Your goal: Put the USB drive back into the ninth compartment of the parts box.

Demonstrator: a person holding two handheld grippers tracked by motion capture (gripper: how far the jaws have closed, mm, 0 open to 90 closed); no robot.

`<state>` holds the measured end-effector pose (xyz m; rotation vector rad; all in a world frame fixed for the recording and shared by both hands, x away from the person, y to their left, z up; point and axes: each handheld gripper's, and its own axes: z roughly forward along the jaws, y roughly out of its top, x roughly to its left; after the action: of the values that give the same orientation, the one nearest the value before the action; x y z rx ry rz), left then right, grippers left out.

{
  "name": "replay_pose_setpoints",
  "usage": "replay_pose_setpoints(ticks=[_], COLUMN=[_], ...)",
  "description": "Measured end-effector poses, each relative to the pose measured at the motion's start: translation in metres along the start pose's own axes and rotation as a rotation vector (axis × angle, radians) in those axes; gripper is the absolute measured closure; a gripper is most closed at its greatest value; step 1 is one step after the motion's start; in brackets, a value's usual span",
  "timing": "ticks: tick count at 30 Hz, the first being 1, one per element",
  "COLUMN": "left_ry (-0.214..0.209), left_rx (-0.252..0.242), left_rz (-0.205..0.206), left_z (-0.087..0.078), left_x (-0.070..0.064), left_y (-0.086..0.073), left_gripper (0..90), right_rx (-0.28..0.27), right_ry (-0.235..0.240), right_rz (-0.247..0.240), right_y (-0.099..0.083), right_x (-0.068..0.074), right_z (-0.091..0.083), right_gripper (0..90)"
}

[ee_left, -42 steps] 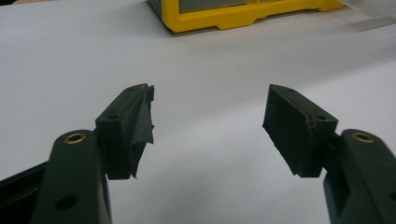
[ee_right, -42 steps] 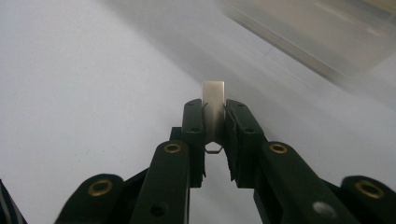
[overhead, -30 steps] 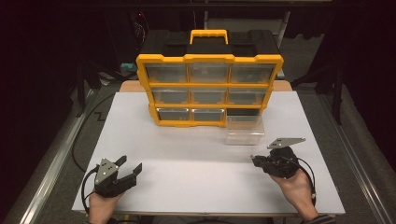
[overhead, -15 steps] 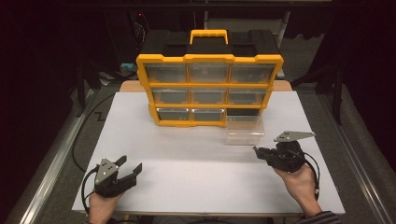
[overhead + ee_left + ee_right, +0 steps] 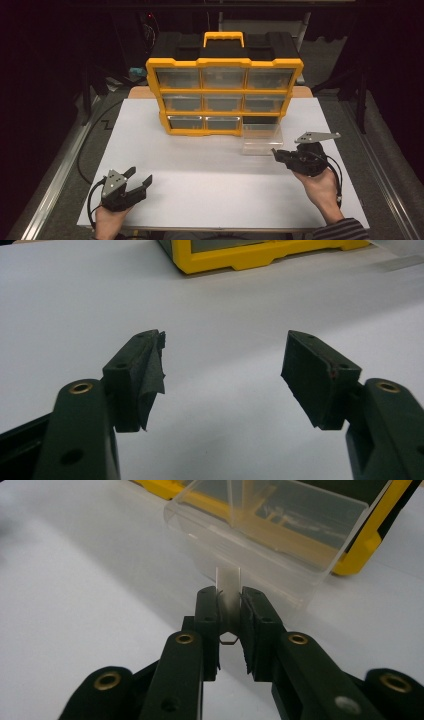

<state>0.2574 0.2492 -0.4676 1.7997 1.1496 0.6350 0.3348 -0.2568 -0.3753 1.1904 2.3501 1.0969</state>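
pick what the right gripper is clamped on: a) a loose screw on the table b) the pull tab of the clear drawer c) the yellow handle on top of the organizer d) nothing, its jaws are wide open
b: in the right gripper view the right gripper has its jaws shut on the thin pull tab of the clear drawer, which sits out of the yellow organizer on the table.

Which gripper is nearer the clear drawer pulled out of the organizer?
Right. The right gripper is shut on the clear drawer's front tab; the left gripper sits open at the table's near left, far away.
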Motion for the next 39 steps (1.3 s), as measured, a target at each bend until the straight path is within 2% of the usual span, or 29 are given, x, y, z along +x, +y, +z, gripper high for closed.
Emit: replay_pose_setpoints(ticks=[16, 21, 31, 39], left_ry=[-0.005, -0.005, -0.007, -0.005], left_rx=[0.002, 0.002, 0.006, 0.008], left_rz=[-0.003, -0.004, 0.004, 0.003], left_z=[0.0, 0.0, 0.001, 0.001], left_x=[0.0, 0.0, 0.0, 0.001], left_y=[0.0, 0.0, 0.0, 0.0], left_gripper=[33.5, 33.4, 33.4, 33.4], right_rx=[-0.015, -0.002, 0.017, 0.041], right_ry=[-0.033, -0.047, -0.089, -0.104], right_rz=[0.005, 0.023, 0.032, 0.04], right_y=[0.026, 0.031, 0.039, 0.046], right_x=[-0.01, -0.015, -0.021, -0.024], right_z=[0.005, 0.013, 0.026, 0.034], right_gripper=[80.2, 80.2, 80.2, 80.0])
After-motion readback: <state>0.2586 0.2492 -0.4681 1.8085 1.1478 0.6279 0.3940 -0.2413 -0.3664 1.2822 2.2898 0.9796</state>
